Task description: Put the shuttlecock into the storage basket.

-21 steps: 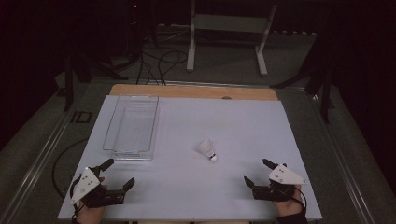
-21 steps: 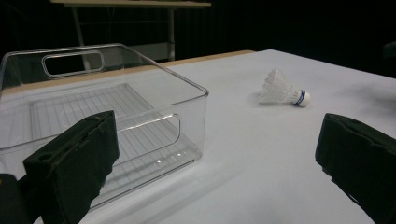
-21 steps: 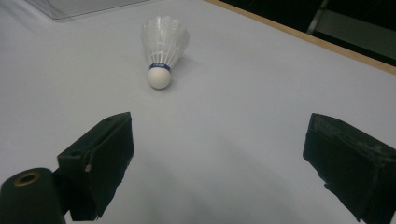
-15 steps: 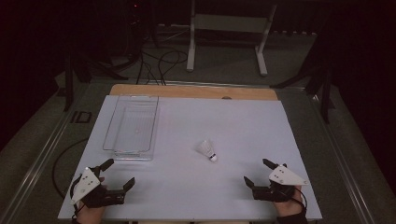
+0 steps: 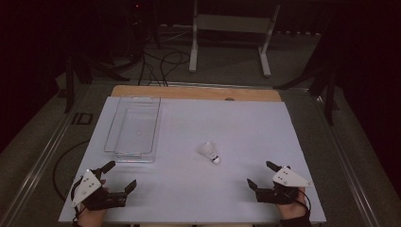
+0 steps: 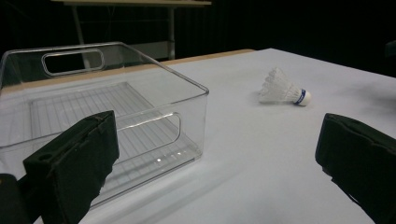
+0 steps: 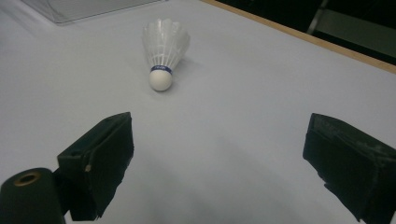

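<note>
Shuttlecock (image 5: 209, 152): white feathers, blue-banded cork, on its side; both hand-held grippers wide open, empty.

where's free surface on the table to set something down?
Most of the white table is bare: the whole stretch right of the clear bin up to the wooden far edge, and the near strip between the left gripper and right gripper, both open. Occupied: bin at far left, shuttlecock just right of centre.
</note>
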Motion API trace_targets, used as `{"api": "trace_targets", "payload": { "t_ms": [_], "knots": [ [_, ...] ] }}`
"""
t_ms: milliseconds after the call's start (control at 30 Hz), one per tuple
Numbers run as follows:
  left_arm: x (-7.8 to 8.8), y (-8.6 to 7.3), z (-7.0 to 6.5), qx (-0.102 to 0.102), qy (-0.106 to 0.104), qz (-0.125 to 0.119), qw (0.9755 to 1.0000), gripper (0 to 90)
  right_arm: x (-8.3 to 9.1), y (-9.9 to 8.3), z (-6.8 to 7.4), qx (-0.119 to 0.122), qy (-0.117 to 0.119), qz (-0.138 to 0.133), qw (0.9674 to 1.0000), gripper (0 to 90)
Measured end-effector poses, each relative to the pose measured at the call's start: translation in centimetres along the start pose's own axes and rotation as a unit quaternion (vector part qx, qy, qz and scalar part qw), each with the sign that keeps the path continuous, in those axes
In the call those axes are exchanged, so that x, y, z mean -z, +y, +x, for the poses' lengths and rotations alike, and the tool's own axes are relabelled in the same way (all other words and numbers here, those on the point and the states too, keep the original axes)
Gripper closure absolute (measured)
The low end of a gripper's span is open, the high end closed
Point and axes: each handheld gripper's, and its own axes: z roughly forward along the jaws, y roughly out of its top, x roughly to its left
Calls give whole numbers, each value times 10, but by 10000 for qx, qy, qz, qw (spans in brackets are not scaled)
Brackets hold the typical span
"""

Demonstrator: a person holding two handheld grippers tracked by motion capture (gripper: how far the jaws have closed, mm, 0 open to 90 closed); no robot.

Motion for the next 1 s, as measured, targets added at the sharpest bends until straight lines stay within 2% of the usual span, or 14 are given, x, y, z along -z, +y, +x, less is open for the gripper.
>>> {"api": "trace_targets", "payload": {
  "t_ms": [233, 533, 800, 1000],
  "knots": [
    [0, 1, -1, -33, -10, 36, 10000, 2, -1, -1, 0, -16, -9, -13, 10000, 87],
    [0, 7, -1, -47, -7, 78, 10000, 2, -3, -2, 1, 73, 23, -34, 10000, 87],
    [-2, 21, -3, 19, -220, 304, 9993, 2, -3, -2, 2, 126, 18, 1, 9999, 87],
    [-2, 34, -6, -174, -322, 612, 9975, 2, -2, -1, 1, 100, -35, -28, 9999, 87]
  ]
}}
